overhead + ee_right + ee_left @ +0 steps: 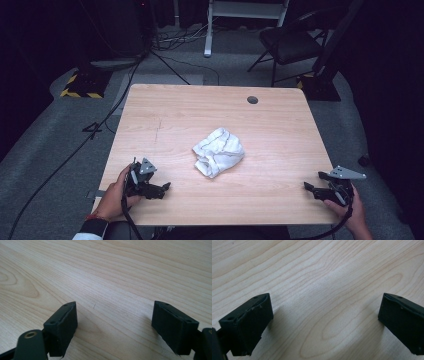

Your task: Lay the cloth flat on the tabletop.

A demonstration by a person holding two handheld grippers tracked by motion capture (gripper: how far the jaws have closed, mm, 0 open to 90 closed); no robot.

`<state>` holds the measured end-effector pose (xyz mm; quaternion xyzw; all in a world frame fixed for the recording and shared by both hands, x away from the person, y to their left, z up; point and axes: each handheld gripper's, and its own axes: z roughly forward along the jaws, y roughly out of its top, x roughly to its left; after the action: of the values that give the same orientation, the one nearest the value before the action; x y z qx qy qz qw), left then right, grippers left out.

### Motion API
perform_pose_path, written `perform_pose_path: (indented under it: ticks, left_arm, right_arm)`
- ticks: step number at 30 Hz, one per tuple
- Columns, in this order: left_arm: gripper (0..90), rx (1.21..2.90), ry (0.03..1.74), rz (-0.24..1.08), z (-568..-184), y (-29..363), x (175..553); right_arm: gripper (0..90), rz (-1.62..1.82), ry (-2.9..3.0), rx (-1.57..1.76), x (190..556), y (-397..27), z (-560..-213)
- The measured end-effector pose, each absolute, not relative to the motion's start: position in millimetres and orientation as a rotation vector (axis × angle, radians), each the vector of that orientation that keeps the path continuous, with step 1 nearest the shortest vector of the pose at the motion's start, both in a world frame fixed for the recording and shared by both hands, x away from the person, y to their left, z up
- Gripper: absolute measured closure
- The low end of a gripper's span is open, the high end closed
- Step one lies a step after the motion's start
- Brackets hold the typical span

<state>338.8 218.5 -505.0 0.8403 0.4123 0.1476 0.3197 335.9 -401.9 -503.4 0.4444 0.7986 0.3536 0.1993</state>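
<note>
A crumpled white cloth (218, 151) lies near the middle of the light wooden table (215, 107). My left gripper (164, 188) rests on the table near its front left corner, held by a hand, its tips pointing right toward the cloth but well short of it. In the left gripper view its jaws stand wide apart over bare wood, the left gripper (325, 315) open and holding nothing. My right gripper (309, 189) sits near the front right corner, pointing left. In the right gripper view the right gripper (115, 320) is open too, with only wood grain between its jaws.
A round cable hole (252, 100) sits near the table's far edge. Beyond the table stand a black folding chair (290, 45), a white frame leg (208, 30) and cables (125, 85) across the grey floor. A yellow-black striped base (82, 87) lies at far left.
</note>
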Motion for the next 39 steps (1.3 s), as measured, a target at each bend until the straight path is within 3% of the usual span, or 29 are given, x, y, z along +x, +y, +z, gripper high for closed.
perform_pose_path:
  ticks: [11, 19, 29, 39]
  left_arm:
    - [0.1, 2.226, 1.031, 0.365, -505, 212, 350]
    - [0.2, 2.250, 0.983, 0.343, -504, 200, 357]
    - [0.2, 2.299, 0.819, 0.290, -505, 181, 361]
    - [0.4, 2.306, 0.795, 0.283, -504, 146, 380]
  right_arm:
    - [26.8, 0.998, 2.236, 1.188, 340, -397, -498]
    - [33.6, 0.989, 2.302, 1.042, 350, -370, -480]
    - [43.4, 1.062, 2.389, 0.789, 383, -283, -441]
    - [44.0, 1.120, 2.488, 0.554, 398, -177, -440]
